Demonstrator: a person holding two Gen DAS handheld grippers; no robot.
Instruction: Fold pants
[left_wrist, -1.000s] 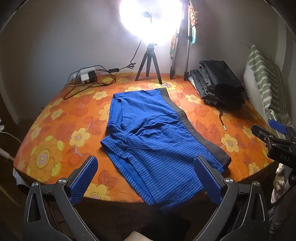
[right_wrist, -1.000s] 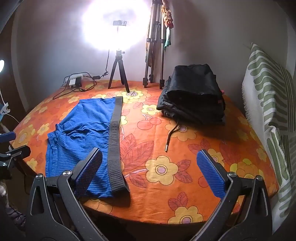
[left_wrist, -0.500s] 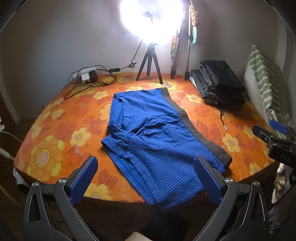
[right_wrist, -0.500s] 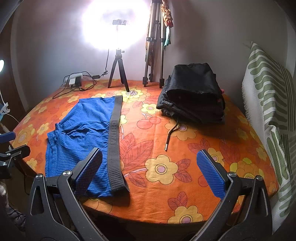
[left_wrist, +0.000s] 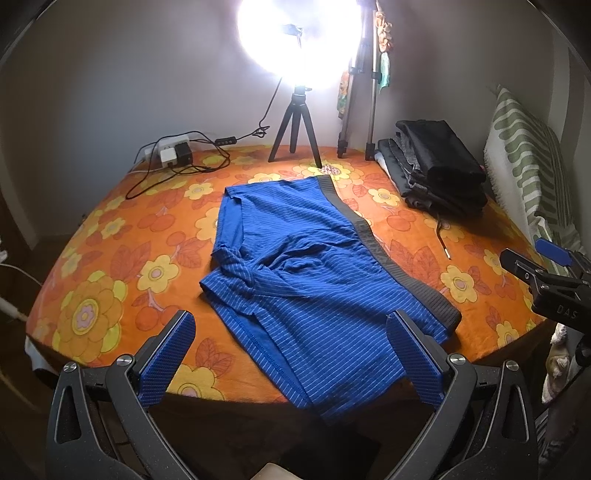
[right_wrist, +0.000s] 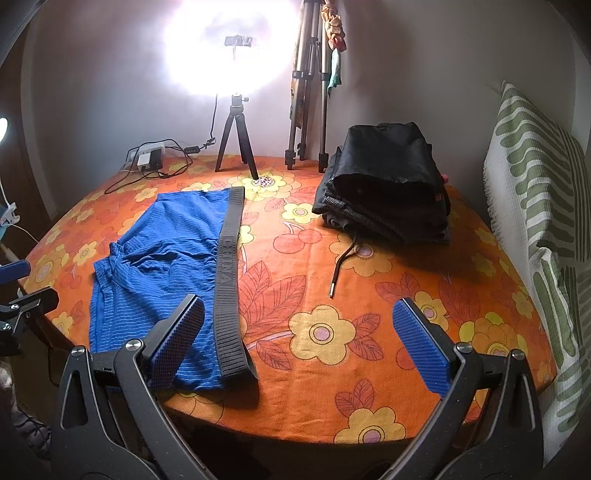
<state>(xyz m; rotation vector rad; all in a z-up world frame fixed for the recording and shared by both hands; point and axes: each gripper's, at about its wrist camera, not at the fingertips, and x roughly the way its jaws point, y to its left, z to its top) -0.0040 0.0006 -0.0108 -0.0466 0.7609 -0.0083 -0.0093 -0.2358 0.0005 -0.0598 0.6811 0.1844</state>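
Note:
Blue pinstriped shorts (left_wrist: 295, 273) (right_wrist: 155, 266) with a dark grey waistband (left_wrist: 384, 251) (right_wrist: 229, 280) lie spread and rumpled on the orange flowered table (left_wrist: 110, 243) (right_wrist: 369, 325). One leg hem hangs over the near edge in the left wrist view. My left gripper (left_wrist: 291, 354) hovers open at the near edge, just short of that hem, with nothing between its blue pads. My right gripper (right_wrist: 299, 347) is open too, to the right of the waistband's near end, over bare tablecloth. Its tip (left_wrist: 546, 277) shows at the right of the left wrist view.
A stack of folded dark clothes (left_wrist: 436, 170) (right_wrist: 388, 184) sits at the back right, with a drawstring (right_wrist: 341, 266) trailing forward. A ring light on a small tripod (left_wrist: 295, 125) (right_wrist: 236, 136), taller tripod legs (right_wrist: 306, 122) and a power strip with cables (left_wrist: 173, 155) line the back. A green-striped cushion (right_wrist: 535, 206) stands at the right.
Both grippers have drifted only slightly; the shorts have not moved and nothing has been taken hold of.

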